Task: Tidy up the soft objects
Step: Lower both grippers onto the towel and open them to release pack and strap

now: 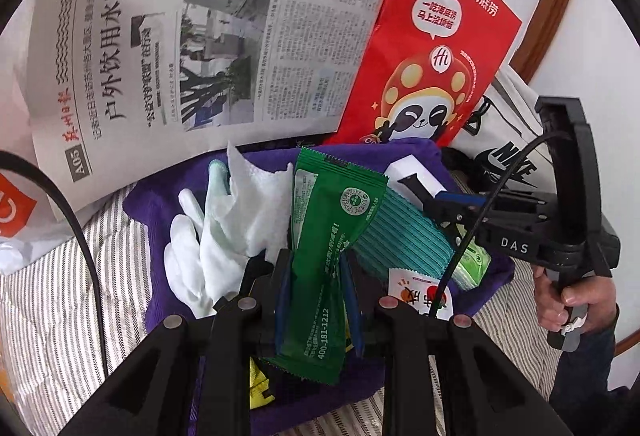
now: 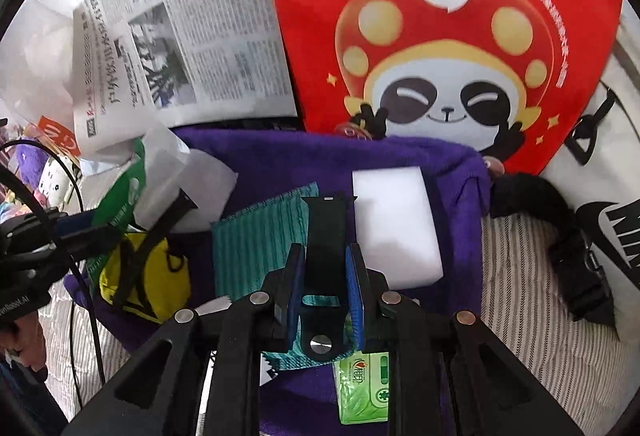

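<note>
Both carries look under way over the purple cloth (image 2: 280, 156): the left gripper (image 1: 316, 276) has its jaws clamped on a green sachet (image 1: 328, 236), the right gripper (image 2: 326, 276) grips a black strap (image 2: 325, 232), and next each likely needs setting down, perhaps toward the white sponge (image 2: 394, 228) at 1 o'clock.

The red paper bag (image 2: 440, 36) runs off the top edge of the right wrist view, its speech bubble cut through, and its foot is hidden behind the purple cloth (image 2: 280, 156). The small print on the newspaper (image 1: 208, 36) is too blurred to read, and its far left corner leaves the picture. The green tissue pack (image 2: 364, 388) lies half hidden under the right gripper's fingers (image 2: 356, 296), and the yellow item (image 1: 260, 384) shows only as a sliver beneath the left gripper (image 1: 316, 300).
</note>
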A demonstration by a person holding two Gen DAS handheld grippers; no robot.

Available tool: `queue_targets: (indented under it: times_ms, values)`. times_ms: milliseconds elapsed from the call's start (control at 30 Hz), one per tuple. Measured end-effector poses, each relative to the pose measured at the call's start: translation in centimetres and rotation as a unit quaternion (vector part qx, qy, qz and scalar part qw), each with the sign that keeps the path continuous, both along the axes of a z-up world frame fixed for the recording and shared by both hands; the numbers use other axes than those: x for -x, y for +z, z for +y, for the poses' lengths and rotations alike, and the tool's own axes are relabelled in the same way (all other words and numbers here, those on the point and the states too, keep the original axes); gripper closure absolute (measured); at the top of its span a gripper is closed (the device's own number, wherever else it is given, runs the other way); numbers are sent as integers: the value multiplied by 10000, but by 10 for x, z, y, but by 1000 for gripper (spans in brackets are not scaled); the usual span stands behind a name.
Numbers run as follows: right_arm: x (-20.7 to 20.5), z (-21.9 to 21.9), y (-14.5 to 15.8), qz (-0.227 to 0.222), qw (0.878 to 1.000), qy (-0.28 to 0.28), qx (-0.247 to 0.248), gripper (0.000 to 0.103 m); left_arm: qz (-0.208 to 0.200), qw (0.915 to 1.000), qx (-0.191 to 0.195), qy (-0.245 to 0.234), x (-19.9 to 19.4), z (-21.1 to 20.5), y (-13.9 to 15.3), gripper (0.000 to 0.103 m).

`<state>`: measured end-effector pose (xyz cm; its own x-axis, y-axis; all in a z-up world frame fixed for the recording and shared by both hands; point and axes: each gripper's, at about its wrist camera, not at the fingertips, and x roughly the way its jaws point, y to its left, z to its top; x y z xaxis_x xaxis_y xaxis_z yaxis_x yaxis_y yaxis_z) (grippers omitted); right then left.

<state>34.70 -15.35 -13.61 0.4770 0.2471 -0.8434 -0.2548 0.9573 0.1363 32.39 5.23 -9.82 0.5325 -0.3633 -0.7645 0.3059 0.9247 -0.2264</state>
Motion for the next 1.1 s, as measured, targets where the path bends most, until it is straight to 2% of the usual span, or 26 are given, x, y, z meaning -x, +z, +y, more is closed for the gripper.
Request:
queue_targets:
  times_ms: [300,367,533,567,833,1100]
  values:
    - [-2,-3,-11,194,9997,134,-33,80,121,9999,-9,7,-3,1,-11,80]
    - [-2,-5,-11,212,9996,160,-106,76,148,9999,-4,6,-4,0,-13,80]
    - [5,-13,6,13,9994,143,-323,50,181,9998,-36,-43,-3,-5,-16,80]
    - [7,-14,10,-59,9994,134,-307,48,192,9998,-61,-69,-3,-7,-18,80]
    - [14,-19,28,-300,9989,112,-341,47,339,9992,-157,-143,-7,-18,-29,76]
    - [18,-15,34,-311,9990,182,-269,47,374,9989,-277,-114,-6,-18,-30,71]
